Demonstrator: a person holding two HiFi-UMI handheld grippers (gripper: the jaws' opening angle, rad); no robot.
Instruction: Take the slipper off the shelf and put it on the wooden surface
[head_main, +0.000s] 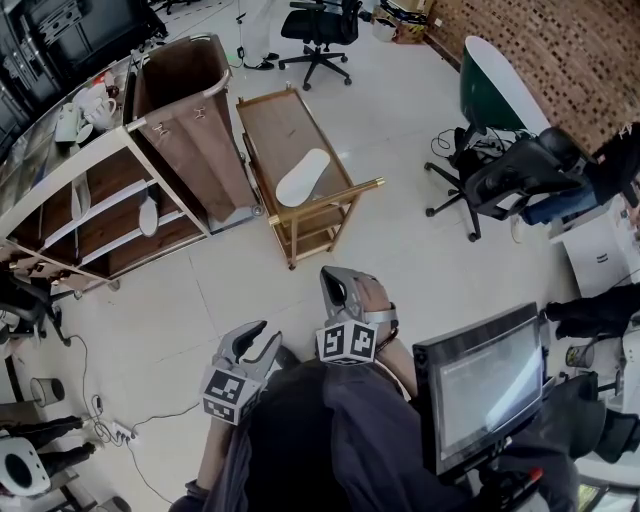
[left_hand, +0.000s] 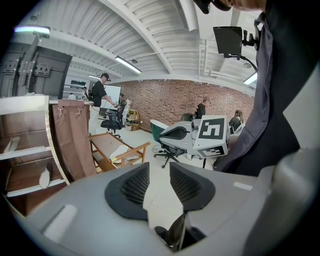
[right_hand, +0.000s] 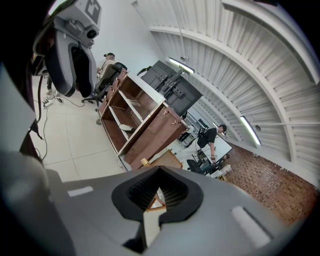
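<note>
One white slipper (head_main: 148, 215) rests in the open shelf (head_main: 68, 176), on one of its middle boards, towards the end that stands beside a brown fabric hamper (head_main: 190, 110). A second slipper (head_main: 303, 177) of the same white lies flat, lengthwise, on the wooden top of the low table (head_main: 272, 122) with brass-coloured rails, just to the right of the hamper and apart from the shelf. Both grippers are held low in front of the person, well away from the shelf and the table, over the pale tiled floor (head_main: 240, 280). The left gripper (head_main: 256, 338) has its jaws parted, with only floor showing in the gap and nothing between the pads. The right gripper (head_main: 338, 285) sits just beside it, a little further forward, with its jaws brought together and nothing caught in them. To the right of the person a monitor (head_main: 480, 385) faces upward, and beyond it a dark office chair (head_main: 505, 175) stands on the floor, well apart from the table.
</note>
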